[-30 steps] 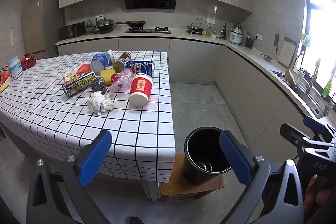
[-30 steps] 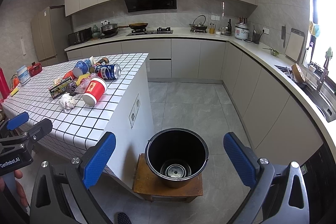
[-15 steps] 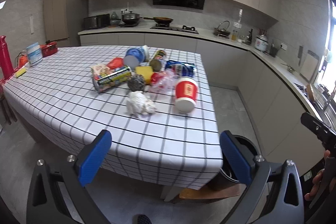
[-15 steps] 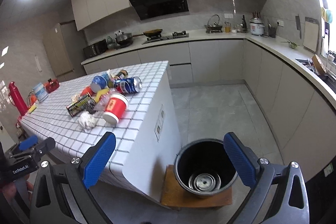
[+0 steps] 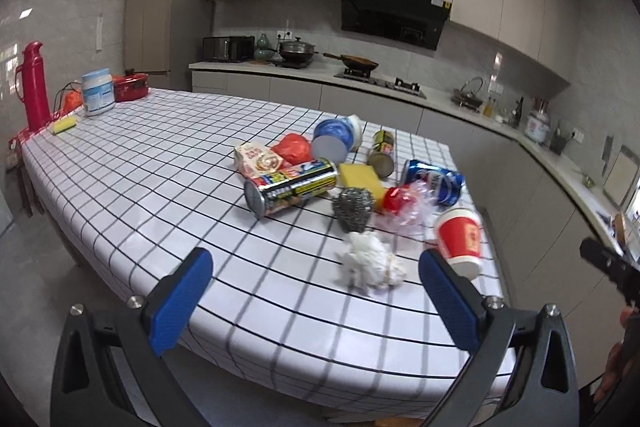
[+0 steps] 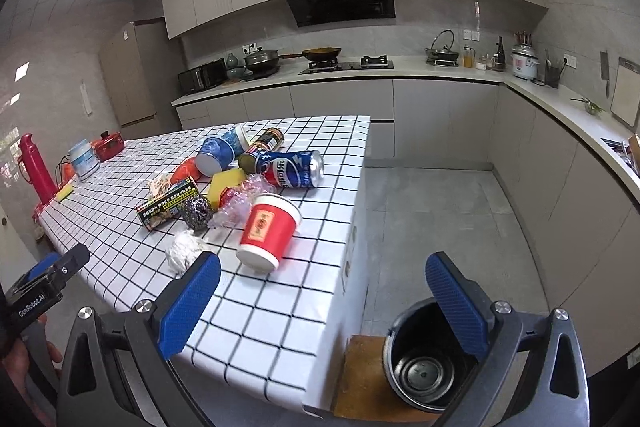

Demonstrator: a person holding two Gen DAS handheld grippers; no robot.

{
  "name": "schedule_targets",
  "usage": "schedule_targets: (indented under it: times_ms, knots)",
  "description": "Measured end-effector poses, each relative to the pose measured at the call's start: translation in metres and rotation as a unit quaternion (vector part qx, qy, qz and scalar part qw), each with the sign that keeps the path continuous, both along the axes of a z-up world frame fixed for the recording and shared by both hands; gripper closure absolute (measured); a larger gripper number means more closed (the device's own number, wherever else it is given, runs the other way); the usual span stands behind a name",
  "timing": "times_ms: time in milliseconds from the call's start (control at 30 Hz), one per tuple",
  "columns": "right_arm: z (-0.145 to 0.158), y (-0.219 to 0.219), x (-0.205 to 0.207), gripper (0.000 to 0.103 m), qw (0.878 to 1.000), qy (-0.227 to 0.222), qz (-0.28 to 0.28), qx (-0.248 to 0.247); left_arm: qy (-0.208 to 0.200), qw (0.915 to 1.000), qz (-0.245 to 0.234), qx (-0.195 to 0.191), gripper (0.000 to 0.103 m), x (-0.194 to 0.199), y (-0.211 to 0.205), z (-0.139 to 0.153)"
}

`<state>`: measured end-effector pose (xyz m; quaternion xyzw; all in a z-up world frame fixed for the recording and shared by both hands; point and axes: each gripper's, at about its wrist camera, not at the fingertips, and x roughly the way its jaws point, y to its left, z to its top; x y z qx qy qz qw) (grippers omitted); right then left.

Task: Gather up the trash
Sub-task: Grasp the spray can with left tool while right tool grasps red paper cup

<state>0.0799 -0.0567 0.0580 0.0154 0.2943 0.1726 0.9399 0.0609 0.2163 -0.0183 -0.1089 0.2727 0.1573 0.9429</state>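
Two grippers, both empty, so nothing's been picked up yet as far as I can judge.

Left wrist view: the left gripper [image 5: 316, 291] has its blue ribbed pads spread wide, hovering at the near edge of the table [image 5: 160, 187], which wears a glossy white cloth with a black grid. The trash sits bunched together toward the far right side, probably dumped there as one pile. Closest is a crumpled tissue wad [image 5: 370, 263], soft and lumpy, lying nearly between the open fingers, so my guess is that's the first grab. Just behind it there's a steel wool scrubber [image 5: 353, 207], a tipped red paper cup [image 5: 460, 241], crinkly clear plastic wrap [image 5: 412, 205], a yellow sponge [image 5: 358, 177], a long tin can on its side [image 5: 292, 185] and a blue soda can [image 5: 434, 179]. Rounded stuff lying sideways could roll if nudged.

Right wrist view: the right gripper [image 6: 322, 307] is also spread wide, gripping nothing, held off the table corner. Under its right finger a black bin [image 6: 424, 367] stands on a low wooden stool [image 6: 360, 383] beside the table, handy for dropping things straight off the edge. Smooth cylinder, and something round lies at the bottom. The red cup rests on its side nearest this gripper.
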Motion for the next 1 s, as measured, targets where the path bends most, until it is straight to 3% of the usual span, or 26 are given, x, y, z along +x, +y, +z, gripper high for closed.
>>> schedule_targets:
  times_ms: [433,700,1000]
  knots:
    - [-0.043,0.107,0.08,0.002,0.998,0.05,-0.018,-0.029,0.05,0.9981,-0.033,0.016,0.0,0.08,0.075,-0.03]
    - [-0.074,0.129,0.11,0.013,0.994,0.095,-0.04,-0.045,0.074,0.9922,-0.098,0.022,0.001,0.137,0.098,-0.048]
    - [-0.088,0.128,0.13,0.021,0.99,0.12,-0.056,-0.044,0.117,0.9784,-0.166,0.041,0.015,0.179,0.095,-0.07]
